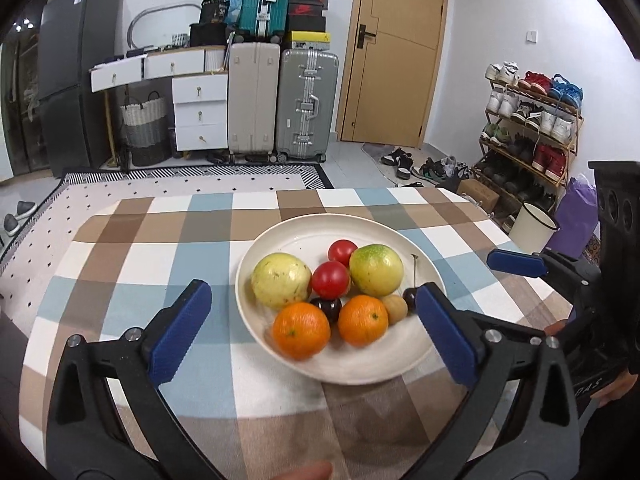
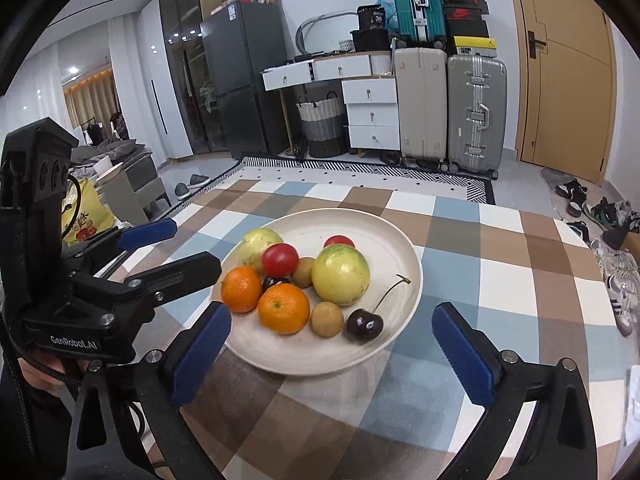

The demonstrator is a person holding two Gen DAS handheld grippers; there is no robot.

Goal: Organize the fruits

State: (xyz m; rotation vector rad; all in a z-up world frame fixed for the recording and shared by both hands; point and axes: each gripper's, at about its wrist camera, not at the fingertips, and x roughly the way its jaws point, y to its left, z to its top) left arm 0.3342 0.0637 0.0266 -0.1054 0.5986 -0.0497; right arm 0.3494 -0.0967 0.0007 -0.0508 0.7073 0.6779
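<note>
All the fruit sits on the plate [image 1: 280, 236] ahead of our left tongs [image 1: 312, 332] and right tongs [image 2: 332, 354]; both gape wide and empty, so we judge nothing left.

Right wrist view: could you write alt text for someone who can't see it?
A white plate of fruit sits on a checked tablecloth, holding two oranges, two red tomatoes, two yellow-green fruits and a dark cherry. Open, empty right tongs frame the plate's near edge; the left tongs, also open, are at left.

Matt cream plate [image 2: 400, 240], checked cloth tablecloth [image 2: 500, 280], glossy cherry [image 2: 364, 325]
</note>
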